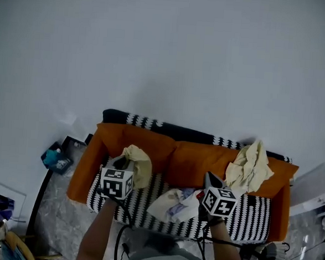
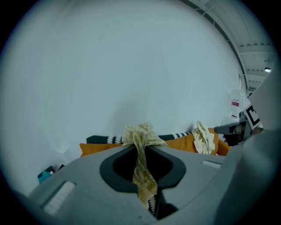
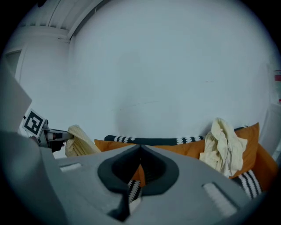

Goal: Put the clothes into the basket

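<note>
The left gripper [image 1: 122, 164] is hovering over the left half of the orange fabric sofa [image 1: 150, 145], its jaws pinching a bunched pale yellow checked cloth [image 1: 140, 161]. The right gripper [image 1: 210, 179] is hanging above the sofa's middle, jaws pressed together on nothing, beside a crumpled white garment [image 1: 171, 205] lying on the seat. A rumpled cream garment [image 1: 250, 167] is draping over the sofa's right backrest.

Home living room: orange sofa [image 1: 150, 147], plain white wall [image 1: 168, 55].

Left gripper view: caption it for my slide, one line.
Left gripper shut on a pale yellow cloth, orange sofa behind.
</note>
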The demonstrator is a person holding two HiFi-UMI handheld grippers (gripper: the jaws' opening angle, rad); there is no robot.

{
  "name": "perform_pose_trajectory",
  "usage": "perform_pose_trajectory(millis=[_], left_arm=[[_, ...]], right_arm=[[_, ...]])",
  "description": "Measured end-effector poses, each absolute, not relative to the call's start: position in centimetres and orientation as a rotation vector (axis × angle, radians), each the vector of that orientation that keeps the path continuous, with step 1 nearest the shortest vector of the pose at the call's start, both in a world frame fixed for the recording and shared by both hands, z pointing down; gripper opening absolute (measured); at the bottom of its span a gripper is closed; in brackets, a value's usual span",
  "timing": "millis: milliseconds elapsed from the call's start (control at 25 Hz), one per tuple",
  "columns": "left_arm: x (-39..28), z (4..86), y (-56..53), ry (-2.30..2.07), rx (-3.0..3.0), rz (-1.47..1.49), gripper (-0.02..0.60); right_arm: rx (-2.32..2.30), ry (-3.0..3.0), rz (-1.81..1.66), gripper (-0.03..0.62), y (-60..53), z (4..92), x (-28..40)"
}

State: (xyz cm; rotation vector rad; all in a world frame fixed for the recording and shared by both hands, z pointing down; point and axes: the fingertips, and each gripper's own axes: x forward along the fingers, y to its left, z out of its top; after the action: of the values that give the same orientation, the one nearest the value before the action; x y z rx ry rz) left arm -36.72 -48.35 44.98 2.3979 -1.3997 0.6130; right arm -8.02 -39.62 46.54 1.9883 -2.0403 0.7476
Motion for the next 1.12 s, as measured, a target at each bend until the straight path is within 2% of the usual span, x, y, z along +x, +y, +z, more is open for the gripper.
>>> perform_pose_trajectory(millis=[600,880,1120], left_arm=[[-31.3,27.9,-50.6,-1.435,2.736,0.404,0.052],[-25.4,23.1,-49.7,-1.281,2.895,0.368,0.052],[-19.0,18.9,-46.8,-1.197,2.981,0.269,0.052]], right_arm=[[2.159,-2.068,0.542,0.003,-40.2,36.9,-2.8],[2.199,-2.056,0.430,0.003,-39.8,33.3,-1.3],[2.300,-2.037,0.357,0.003,-36.3,29.4,3.2]])
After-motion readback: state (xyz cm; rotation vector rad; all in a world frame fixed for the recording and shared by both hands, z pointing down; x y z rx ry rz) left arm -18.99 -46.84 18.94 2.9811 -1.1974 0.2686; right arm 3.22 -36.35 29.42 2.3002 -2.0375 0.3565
